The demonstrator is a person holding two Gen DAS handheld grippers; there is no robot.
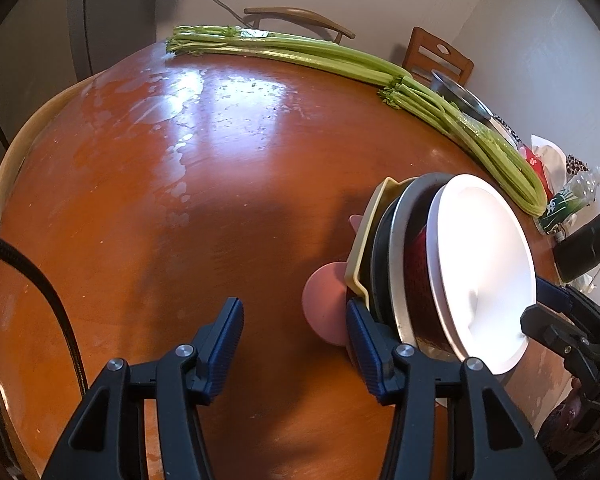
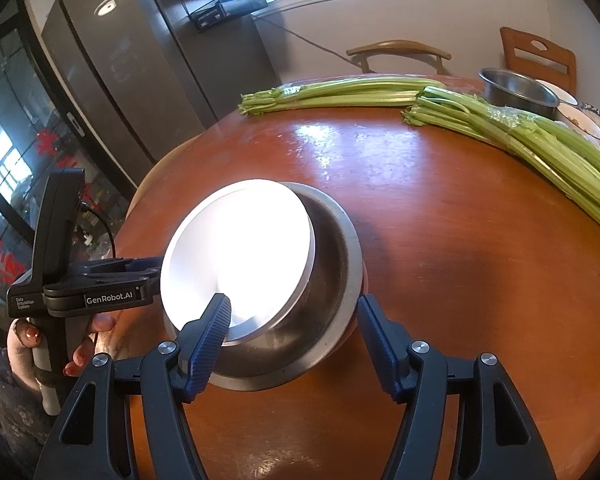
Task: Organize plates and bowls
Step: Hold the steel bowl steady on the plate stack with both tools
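Observation:
A stack of dishes stands on the round wooden table [image 1: 180, 200]. From the bottom it holds a pink plate [image 1: 324, 300], a pale yellow dish [image 1: 370, 216], a steel bowl [image 2: 332, 280], a dark red bowl [image 1: 418, 276] and a white plate [image 1: 484, 264] on top, tilted. The white plate also shows in the right wrist view [image 2: 240, 248]. My left gripper [image 1: 296, 328] is open, its right finger against the stack's side. My right gripper [image 2: 294, 316] is open, spanning the stack's near rim, its left fingertip over the white plate.
Two bundles of celery [image 2: 520, 132] lie along the far edge of the table. A steel bowl [image 2: 516, 90] and small white bowls [image 2: 584, 124] sit at the far right, with bags [image 1: 560, 184]. Two chairs [image 2: 400, 52] stand behind the table, a fridge [image 2: 112, 60] at left.

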